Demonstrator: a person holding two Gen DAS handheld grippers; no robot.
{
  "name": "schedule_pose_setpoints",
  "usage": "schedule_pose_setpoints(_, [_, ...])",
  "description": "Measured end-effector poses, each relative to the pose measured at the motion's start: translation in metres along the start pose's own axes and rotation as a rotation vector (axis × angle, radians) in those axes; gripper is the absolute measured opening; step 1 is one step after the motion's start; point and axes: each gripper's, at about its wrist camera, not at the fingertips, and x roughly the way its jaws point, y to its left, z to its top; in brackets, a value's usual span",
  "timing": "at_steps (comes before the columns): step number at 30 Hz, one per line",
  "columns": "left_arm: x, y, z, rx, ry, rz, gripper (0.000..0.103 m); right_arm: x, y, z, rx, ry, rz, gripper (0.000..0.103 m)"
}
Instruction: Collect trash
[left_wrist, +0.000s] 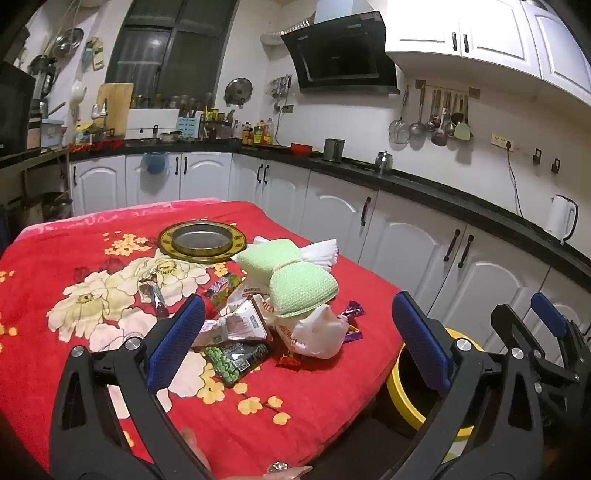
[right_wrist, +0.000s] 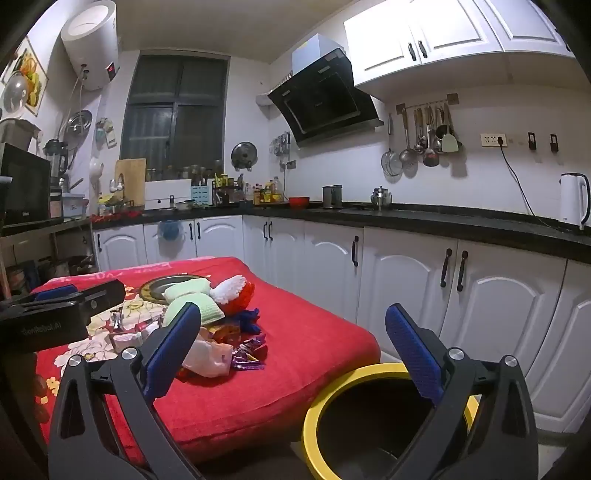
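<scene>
1. Left gripper (left_wrist: 299, 332): fingers (left_wrist: 177, 343) spread wide, nothing between the pads, hovering over the trash pile (left_wrist: 251, 332).
2. Right gripper (right_wrist: 291, 354): fingers (right_wrist: 413, 354) also wide apart, holding nothing, above the gap between table edge and bin.
3. Pile sits on the red floral blanket (left_wrist: 92, 280), near its bin-side edge: white plastic bag (left_wrist: 321, 332), green-pea packet (left_wrist: 232, 360), purple candy wrappers (right_wrist: 249, 354), paper cartons.
4. Green knitted item (left_wrist: 295, 284) lies on top of the pile.
5. Yellow-rimmed bin (right_wrist: 332, 391) stands on the floor just beside the table.
6. Readable text: "GenRobot.AI" on the left gripper's body, probably; packet labels too blurred.
</scene>
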Motion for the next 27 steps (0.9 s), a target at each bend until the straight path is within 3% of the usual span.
schedule_pose_setpoints(27, [-0.0004, 0.0009, -0.0006, -0.009, -0.005, 0.002, 0.093, 0.0002, 0.0003, 0.0005, 0.005, 0.011, -0.001, 0.097])
